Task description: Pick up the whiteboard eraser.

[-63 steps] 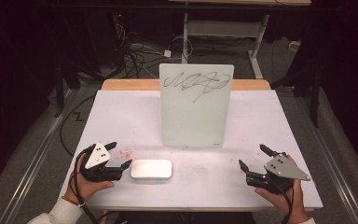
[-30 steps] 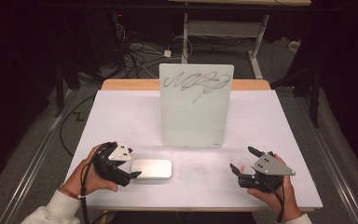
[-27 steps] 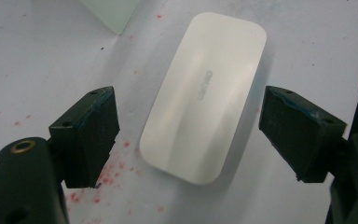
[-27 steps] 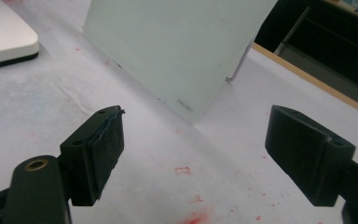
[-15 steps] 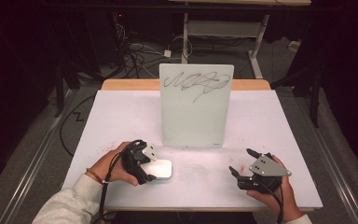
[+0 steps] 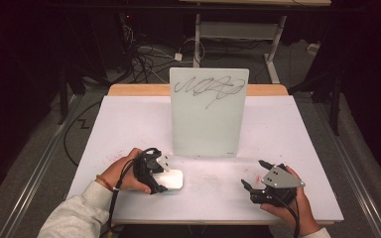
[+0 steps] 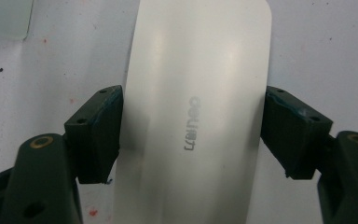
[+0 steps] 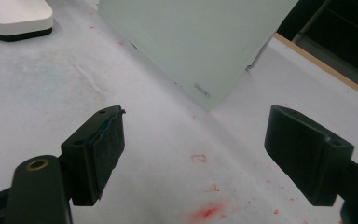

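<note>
A white block eraser (image 6: 172, 179) lies flat on the white table (image 6: 129, 124) near its front left. My left gripper (image 6: 160, 177) is lowered over it and open, one jaw on each long side. In the left gripper view the eraser (image 7: 196, 56) runs up between the jaws of that gripper (image 7: 193, 100), and the pads (image 7: 100, 135) sit right at its edges. Behind it a small whiteboard (image 6: 208, 114) stands upright with black scribbles near its top. My right gripper (image 6: 253, 172) rests open at the front right with nothing in it. The right gripper (image 8: 193, 121) faces the board's lower corner (image 8: 200, 42).
Red marker smudges (image 8: 205, 212) dot the table surface in front of the board. A wooden strip (image 6: 129, 90) borders the table's far edge. Cables and a desk frame (image 6: 238, 29) lie on the dark floor beyond.
My left gripper has slid right from the table's left side and come down over the eraser, jaws on either side of it. The right gripper has drifted slightly left.
</note>
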`<state>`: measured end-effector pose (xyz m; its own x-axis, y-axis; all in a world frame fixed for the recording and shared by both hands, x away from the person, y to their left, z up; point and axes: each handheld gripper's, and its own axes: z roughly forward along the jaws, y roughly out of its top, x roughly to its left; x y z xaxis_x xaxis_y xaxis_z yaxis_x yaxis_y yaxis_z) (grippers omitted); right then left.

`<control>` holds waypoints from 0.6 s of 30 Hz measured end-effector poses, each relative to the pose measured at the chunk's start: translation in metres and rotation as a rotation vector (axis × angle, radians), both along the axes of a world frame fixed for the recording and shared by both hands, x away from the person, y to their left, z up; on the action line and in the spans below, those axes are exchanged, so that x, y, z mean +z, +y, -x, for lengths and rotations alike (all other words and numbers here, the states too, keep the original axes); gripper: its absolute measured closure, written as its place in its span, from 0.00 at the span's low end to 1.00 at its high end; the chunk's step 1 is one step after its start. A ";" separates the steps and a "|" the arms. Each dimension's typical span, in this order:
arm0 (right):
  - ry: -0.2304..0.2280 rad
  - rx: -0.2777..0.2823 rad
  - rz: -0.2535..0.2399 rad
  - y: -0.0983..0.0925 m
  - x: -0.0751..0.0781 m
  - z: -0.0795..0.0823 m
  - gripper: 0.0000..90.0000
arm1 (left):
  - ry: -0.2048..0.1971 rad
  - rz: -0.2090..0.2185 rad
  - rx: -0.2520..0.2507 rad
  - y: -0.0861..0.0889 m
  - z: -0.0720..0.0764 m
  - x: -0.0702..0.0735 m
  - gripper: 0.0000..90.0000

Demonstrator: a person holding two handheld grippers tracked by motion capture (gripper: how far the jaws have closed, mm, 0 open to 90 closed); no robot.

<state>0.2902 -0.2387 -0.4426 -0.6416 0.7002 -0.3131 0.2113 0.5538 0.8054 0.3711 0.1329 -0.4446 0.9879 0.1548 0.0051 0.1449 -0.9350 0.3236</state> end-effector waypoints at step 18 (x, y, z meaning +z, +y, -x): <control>-0.008 -0.009 -0.014 -0.002 0.003 -0.002 0.23 | -0.191 0.155 0.111 0.021 0.012 0.019 0.32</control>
